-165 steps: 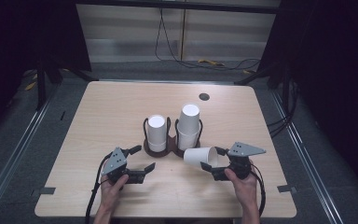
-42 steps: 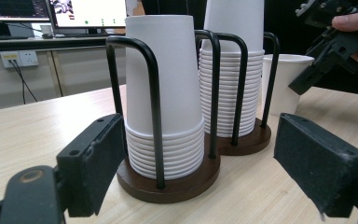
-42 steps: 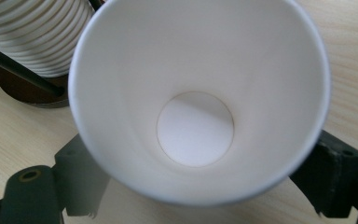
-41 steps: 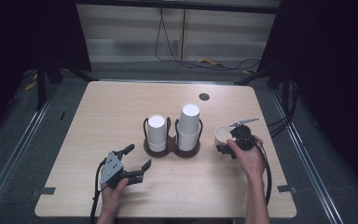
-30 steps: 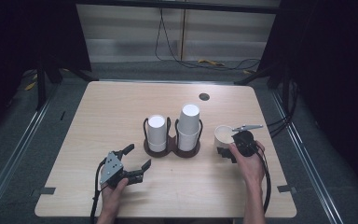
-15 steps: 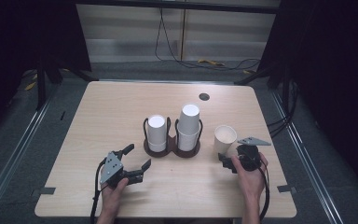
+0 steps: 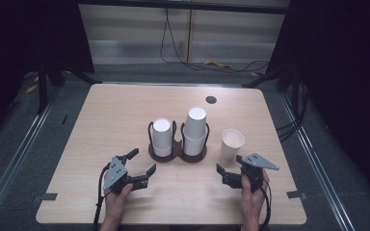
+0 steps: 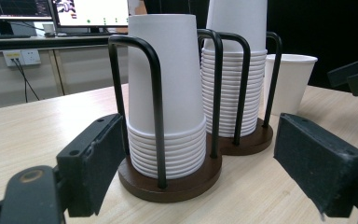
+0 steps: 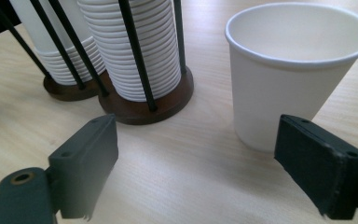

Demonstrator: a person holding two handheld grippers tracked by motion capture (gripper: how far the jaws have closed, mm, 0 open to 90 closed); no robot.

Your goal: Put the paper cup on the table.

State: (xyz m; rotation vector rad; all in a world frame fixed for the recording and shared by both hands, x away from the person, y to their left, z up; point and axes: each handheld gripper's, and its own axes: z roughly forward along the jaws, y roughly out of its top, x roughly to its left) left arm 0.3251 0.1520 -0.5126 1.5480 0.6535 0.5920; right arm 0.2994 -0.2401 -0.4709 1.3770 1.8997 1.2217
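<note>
A dark wooden cup holder point(image 7: 178, 153) with black wire loops stands mid-table. It carries a short stack of upturned white paper cups point(image 7: 162, 137) and a taller stack point(image 7: 195, 129). Just right of it, a single white paper cup point(image 7: 232, 143) stands upright, mouth up, free of both grippers. My right gripper point(image 7: 229, 167) is open a little in front of that cup, which stands beyond its spread jaws point(image 9: 284, 70). My left gripper point(image 7: 142, 162) is open near the front left, and it faces the short stack point(image 8: 168, 93) with nothing between its jaws.
The light wooden table point(image 7: 115, 110) has a dark round grommet point(image 7: 211, 99) near its far edge. Dark floor and metal rails surround it. Monitors point(image 8: 51, 9) show behind the holder in the left gripper view, and the right gripper point(image 8: 354, 77) shows at that view's right edge.
My right gripper stood the single cup upright right of the holder, let go and drew back toward the near edge. The left gripper has barely moved.
</note>
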